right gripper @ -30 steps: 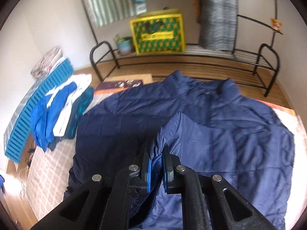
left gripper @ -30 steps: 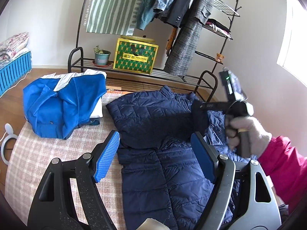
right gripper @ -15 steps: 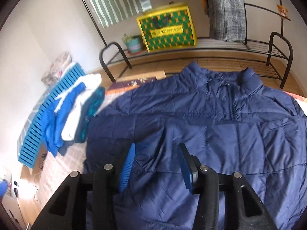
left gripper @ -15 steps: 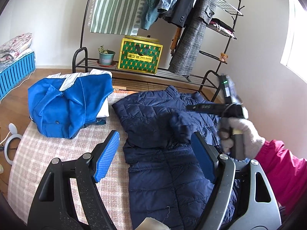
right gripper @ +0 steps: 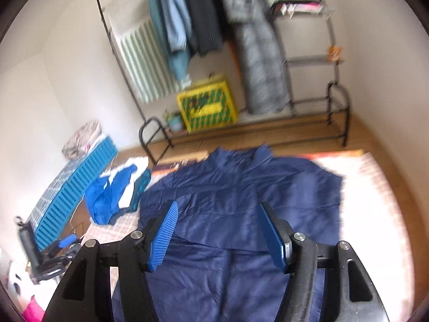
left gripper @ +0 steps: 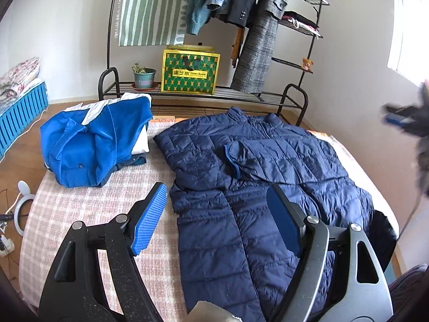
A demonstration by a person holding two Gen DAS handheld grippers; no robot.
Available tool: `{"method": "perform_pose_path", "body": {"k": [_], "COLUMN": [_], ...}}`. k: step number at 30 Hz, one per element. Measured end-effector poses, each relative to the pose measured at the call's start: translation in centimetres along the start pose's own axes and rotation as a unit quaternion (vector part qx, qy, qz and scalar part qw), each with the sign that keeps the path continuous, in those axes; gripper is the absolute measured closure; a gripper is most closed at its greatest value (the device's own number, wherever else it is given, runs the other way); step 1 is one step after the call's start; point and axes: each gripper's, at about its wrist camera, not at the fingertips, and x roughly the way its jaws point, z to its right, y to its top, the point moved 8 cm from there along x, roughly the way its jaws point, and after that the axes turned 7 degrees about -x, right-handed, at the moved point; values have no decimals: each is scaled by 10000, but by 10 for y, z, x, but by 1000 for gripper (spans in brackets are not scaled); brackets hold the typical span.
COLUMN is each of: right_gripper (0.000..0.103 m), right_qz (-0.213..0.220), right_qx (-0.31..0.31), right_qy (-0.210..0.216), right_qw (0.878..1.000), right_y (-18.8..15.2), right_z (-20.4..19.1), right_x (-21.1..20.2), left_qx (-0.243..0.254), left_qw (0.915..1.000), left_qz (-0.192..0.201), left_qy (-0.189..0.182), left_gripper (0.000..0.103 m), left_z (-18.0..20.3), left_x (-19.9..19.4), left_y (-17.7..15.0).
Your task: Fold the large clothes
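A: Report the condition of the right tongs (right gripper: 217,233).

B: Their jaws are opening, with nothing between the blue pads. One second ago they were clamped on the cuff of the navy jacket (right gripper: 241,209); half a second ago the pads had already parted and the cuff was free. The right wrist view now takes in far more of the room and is motion-blurred.

A: And the left tongs (left gripper: 217,217)?

B: Wide apart and empty, as in both earlier frames. They hover over the jacket's lower left portion, at the lower centre of the left wrist frame.

A: Location of the jacket?

B: Spread flat on the checked cover (left gripper: 80,214), occupying the centre and right of the left wrist frame, collar toward the clothes rack (left gripper: 203,91). One sleeve (left gripper: 257,158) is folded across the chest, cuff pointing to frame left (it now lies released, where earlier the right tongs held it).

A: Other changes?

B: In the left wrist view the right tongs (left gripper: 402,118) have shifted from over the jacket's right shoulder to the far right edge, seen only as a dark blur. The gloved hand visible earlier cannot be made out now.

A: Unchanged items?

B: The blue garment pile (left gripper: 93,139) stays at the middle left; the yellow-green bag (left gripper: 190,72) and potted plant (left gripper: 143,76) remain on the rack's lower shelf.
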Motion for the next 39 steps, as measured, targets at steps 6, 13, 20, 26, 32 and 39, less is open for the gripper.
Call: {"method": "perform_pose_path", "body": {"k": [6, 13, 20, 26, 32, 39], "right_gripper": [25, 23, 23, 25, 28, 28], "right_qz": [510, 493, -291, -1383, -2352, -2776], "right_qx": [-145, 24, 431, 976, 1490, 1586], "right_qy": [-631, -1311, -1427, -1253, -845, -189], "right_qw": [9966, 9901, 9884, 9776, 9567, 9473], "right_y": [-3, -38, -134, -234, -308, -342], "right_z": [19, 46, 91, 133, 157, 151], "right_x": [-133, -219, -186, -116, -73, -62], "left_qx": [-93, -397, -649, -1168, -1879, -2526], "left_qw": [9996, 9979, 9933, 9830, 9533, 9274], "left_qz": [-222, -485, -959, -1396, -2299, -2689], "left_qy": [117, 180, -47, -220, -560, -621], "left_gripper": [22, 22, 22, 22, 22, 22], "left_z": [2, -10, -18, -27, -28, -42], "left_x": [-8, -28, -40, -43, -37, -31], "left_y": [-30, -65, -109, -155, -214, -257]}}
